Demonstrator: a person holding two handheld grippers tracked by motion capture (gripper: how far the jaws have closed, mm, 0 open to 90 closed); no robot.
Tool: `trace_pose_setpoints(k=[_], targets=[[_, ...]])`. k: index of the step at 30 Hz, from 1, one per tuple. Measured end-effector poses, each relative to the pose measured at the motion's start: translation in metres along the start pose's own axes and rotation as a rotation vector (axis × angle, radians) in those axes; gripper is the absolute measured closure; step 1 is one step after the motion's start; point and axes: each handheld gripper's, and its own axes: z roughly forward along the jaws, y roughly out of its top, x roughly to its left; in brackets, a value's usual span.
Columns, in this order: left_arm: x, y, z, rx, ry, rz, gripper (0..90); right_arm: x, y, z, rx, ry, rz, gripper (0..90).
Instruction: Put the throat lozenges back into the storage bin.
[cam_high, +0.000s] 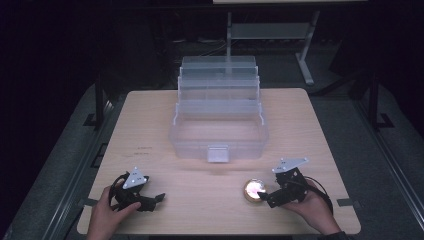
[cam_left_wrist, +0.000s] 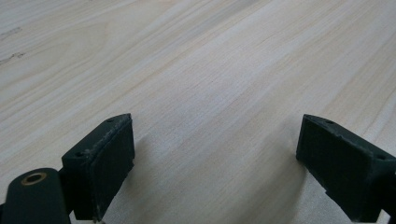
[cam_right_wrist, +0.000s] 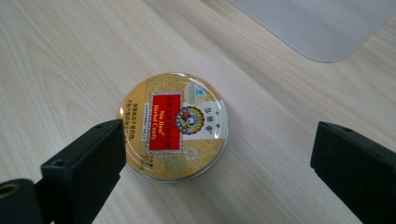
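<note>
The right claw, closest to its own camera, had its two black jaws spread wide apart, and the round herbal candy tin lay flat on the desk between them, off-centre: the jaw at the left of the right gripper view sat at or partly over the tin's rim, while the other stood well clear. In the high view the tin rested near the front edge of the desk, just beside the right claw.

To do the grasp well, I judged the claw wanted shifting sideways until the tin sat midway between the jaws, then lowering so the pads met the low side wall rather than the lid. The tin is shallow and smooth-looking, so a high or lopsided squeeze would probably skid it across the wood or flip it.

The biggest thing around was the clear plastic tiered organiser box, standing open at the middle of the desk, its latch facing the person. One of its corners showed in the right gripper view, beyond the tin. Bare wood lay between tin and box, so nothing blocked the way.

The left claw hovered low over bare wood, jaws apart and empty, well away from the tin.
</note>
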Motion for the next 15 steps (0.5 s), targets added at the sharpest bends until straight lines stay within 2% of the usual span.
trace_pose_setpoints(k=[15], targets=[[0.0, 0.0, 0.0, 0.0, 0.001, 0.0, 10.6, 0.011, 0.007, 0.014, 0.022, 0.034, -0.021, 3.0]])
